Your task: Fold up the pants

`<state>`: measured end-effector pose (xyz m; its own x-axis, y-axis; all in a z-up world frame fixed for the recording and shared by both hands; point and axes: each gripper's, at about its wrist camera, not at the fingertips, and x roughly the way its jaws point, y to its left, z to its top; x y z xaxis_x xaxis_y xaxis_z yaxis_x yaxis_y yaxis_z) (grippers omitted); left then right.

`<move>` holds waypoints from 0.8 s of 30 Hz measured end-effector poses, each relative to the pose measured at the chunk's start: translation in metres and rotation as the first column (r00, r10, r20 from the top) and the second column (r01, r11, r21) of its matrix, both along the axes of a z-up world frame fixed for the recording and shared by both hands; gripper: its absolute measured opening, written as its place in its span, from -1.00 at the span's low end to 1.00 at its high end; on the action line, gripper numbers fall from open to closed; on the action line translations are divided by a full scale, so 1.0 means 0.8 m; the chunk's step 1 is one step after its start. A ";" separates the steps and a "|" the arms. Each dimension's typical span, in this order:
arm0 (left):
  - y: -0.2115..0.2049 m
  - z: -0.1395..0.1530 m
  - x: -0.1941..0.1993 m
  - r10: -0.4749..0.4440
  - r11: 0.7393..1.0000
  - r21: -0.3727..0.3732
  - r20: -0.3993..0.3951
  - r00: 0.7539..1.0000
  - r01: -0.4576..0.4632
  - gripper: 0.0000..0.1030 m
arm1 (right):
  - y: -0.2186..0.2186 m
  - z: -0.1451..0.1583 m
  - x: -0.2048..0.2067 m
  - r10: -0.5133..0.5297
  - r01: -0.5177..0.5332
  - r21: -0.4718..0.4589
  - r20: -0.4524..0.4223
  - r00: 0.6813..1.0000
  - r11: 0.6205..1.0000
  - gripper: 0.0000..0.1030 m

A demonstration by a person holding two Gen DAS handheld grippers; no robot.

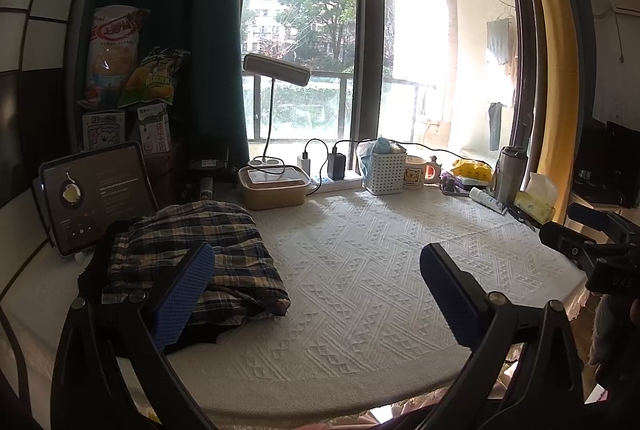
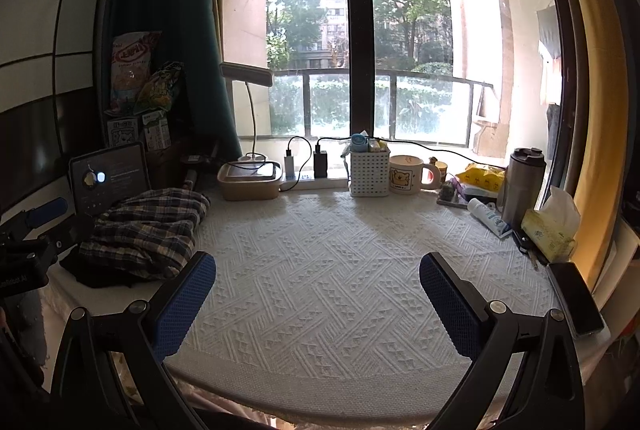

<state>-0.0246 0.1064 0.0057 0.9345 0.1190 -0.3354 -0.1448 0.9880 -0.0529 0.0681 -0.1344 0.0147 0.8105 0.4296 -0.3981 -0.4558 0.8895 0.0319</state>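
A: Left gripper (image 1: pixel 316 290)?
B: Spread wide, nothing between the blue pads (image 1: pixel 186 294). Poised above the white textured cloth (image 1: pixel 360 270) covering the table (image 1: pixel 320 390).

A: Right gripper (image 2: pixel 318 300)?
B: Also spread wide, gripping nothing, over the same cloth near the front edge.

A: Plaid pants (image 1: pixel 200 254)?
B: Bundled in a rumpled heap at the left side of the table, resting on something dark (image 1: pixel 96 270). From the left wrist view, partly behind the left pad; touching or not, cannot tell. From the right wrist view, up and to the left of the gripper, clear of both pads.

A: Behind the heap?
B: A tablet (image 1: pixel 96 193) propped upright, screen lit, just behind the pants. Snack bags (image 1: pixel 116 53) stacked on cartons farther back by the dark curtain (image 1: pixel 180 9).

A: Along the window?
B: A desk lamp (image 1: pixel 277 69) on a thin stalk, a tan lidded box (image 1: pixel 274 189), a power strip (image 1: pixel 340 181) with chargers plugged in, a white slotted basket (image 1: pixel 386 171), a bear mug (image 1: pixel 416 171).

A: Far right?
B: A steel tumbler (image 2: pixel 522 185), a tube (image 2: pixel 488 216) lying flat, a tissue pack (image 2: pixel 550 230), and a dark phone (image 2: pixel 578 298) near the table edge.
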 end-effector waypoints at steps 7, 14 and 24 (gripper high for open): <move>-0.001 0.000 0.000 -0.001 1.000 0.001 0.002 1.000 0.001 0.97 | 0.000 0.001 -0.001 -0.003 0.003 0.001 0.002 1.000 1.000 0.99; -0.002 0.000 -0.001 0.000 1.000 -0.001 0.003 1.000 0.000 0.97 | 0.000 0.001 -0.002 -0.003 0.003 0.001 0.001 1.000 1.000 0.99; -0.003 0.001 -0.001 0.000 1.000 0.002 0.008 1.000 0.000 0.97 | 0.000 0.001 -0.003 -0.002 0.002 0.001 -0.001 1.000 1.000 0.99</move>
<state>-0.0258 0.1042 0.0062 0.9371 0.1194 -0.3279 -0.1441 0.9882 -0.0519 0.0661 -0.1346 0.0157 0.8111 0.4284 -0.3983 -0.4540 0.8904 0.0332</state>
